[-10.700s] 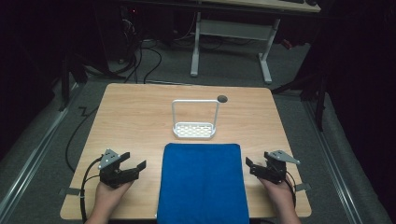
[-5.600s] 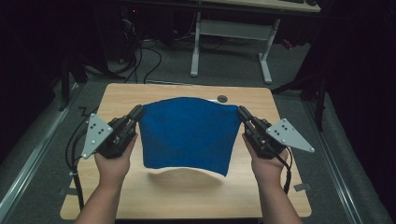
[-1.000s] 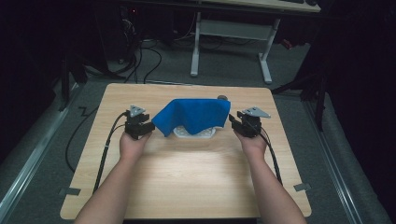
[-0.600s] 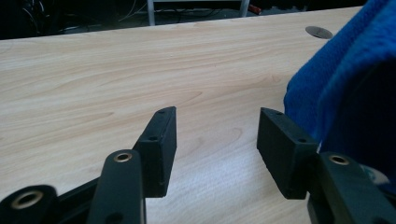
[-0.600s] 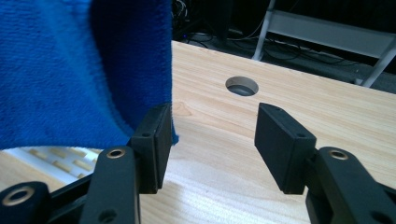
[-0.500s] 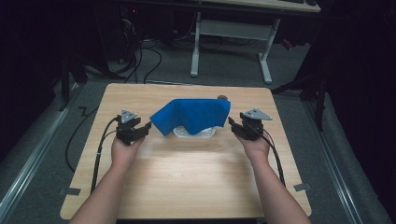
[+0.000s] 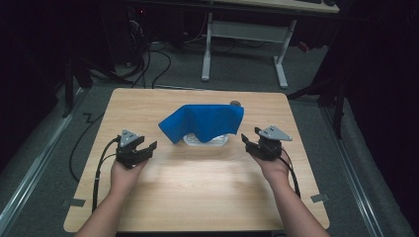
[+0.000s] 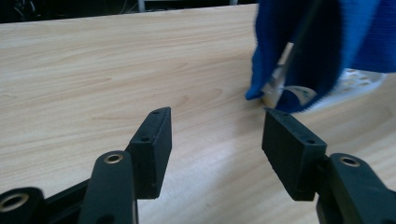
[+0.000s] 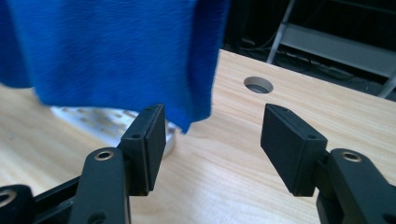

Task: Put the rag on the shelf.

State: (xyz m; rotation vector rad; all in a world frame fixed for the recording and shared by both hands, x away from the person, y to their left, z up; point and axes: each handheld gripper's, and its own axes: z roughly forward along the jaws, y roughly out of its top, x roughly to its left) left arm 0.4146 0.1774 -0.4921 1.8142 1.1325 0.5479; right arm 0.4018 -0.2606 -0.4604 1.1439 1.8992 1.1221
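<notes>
Jaws of both grippers apart (just been opening), nothing between, blue towel (image 7: 202, 122) draped over what looks like a white rack (image 7: 206, 140).

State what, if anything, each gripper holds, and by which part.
Nothing is held. The left gripper and right gripper have just been opening, with nothing between the jaws; the blue towel hangs draped over the white rack.

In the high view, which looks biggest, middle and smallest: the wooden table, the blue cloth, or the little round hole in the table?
Largest to smallest:
1. Light wooden table
2. Blue cloth draped over the white rack
3. Small round hole, partly hidden behind the cloth
</notes>
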